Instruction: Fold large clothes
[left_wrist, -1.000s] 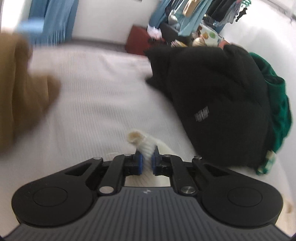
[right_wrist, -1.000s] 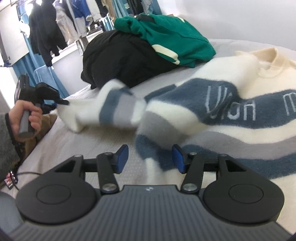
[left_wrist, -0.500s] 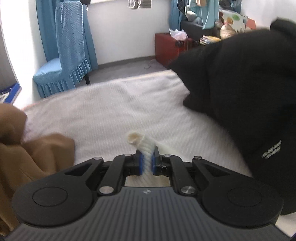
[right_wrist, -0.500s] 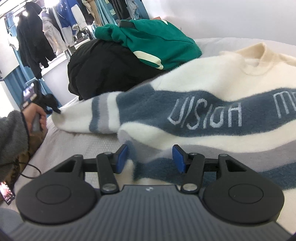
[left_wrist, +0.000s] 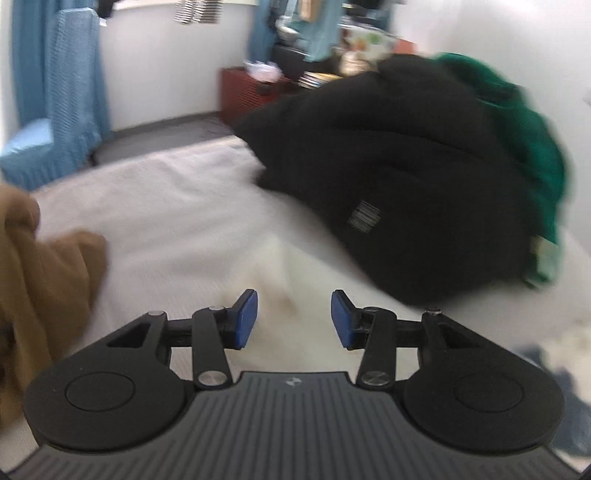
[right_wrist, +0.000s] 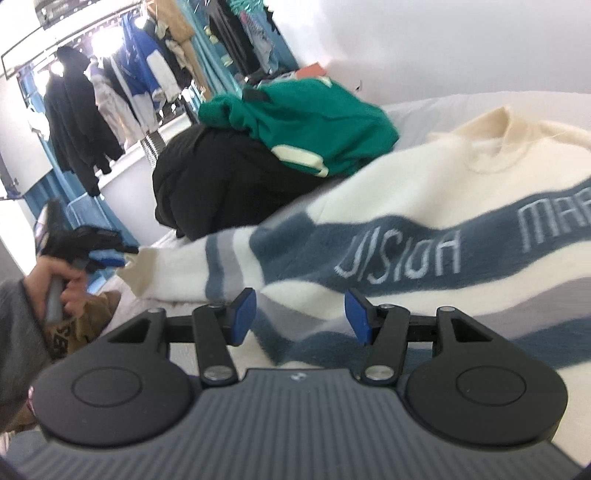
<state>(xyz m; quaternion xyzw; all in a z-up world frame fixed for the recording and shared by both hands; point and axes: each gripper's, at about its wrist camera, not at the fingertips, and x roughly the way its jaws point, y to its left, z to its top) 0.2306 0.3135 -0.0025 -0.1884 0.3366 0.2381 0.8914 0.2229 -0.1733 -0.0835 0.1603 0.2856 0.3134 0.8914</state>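
Observation:
A cream sweater (right_wrist: 406, 192) with blue and grey stripes and pale lettering lies spread on the bed. Its left sleeve stretches out flat, ending in a cream cuff (right_wrist: 142, 273). In the left wrist view the blurred cuff (left_wrist: 280, 266) rests on the bed just beyond my left gripper (left_wrist: 293, 319), whose jaws are opening with nothing pressed between the pads. A hand (right_wrist: 55, 284) holds that left gripper (right_wrist: 122, 253) beside the cuff. My right gripper (right_wrist: 299, 319) hovers open over the sweater's lower stripes, gripping nothing.
A black garment (left_wrist: 388, 177) with a green one (left_wrist: 532, 147) on top is heaped at the far side of the bed (left_wrist: 166, 206). A brown garment (left_wrist: 40, 280) lies at the left edge. Beyond stand a blue covered chair (left_wrist: 55, 110), a red cabinet (left_wrist: 251, 92) and hanging clothes (right_wrist: 110, 92).
The left gripper pulled the sleeve out straight, then let go of the cuff, which now lies on the bed. The right gripper stayed open and shifted slightly over the sweater.

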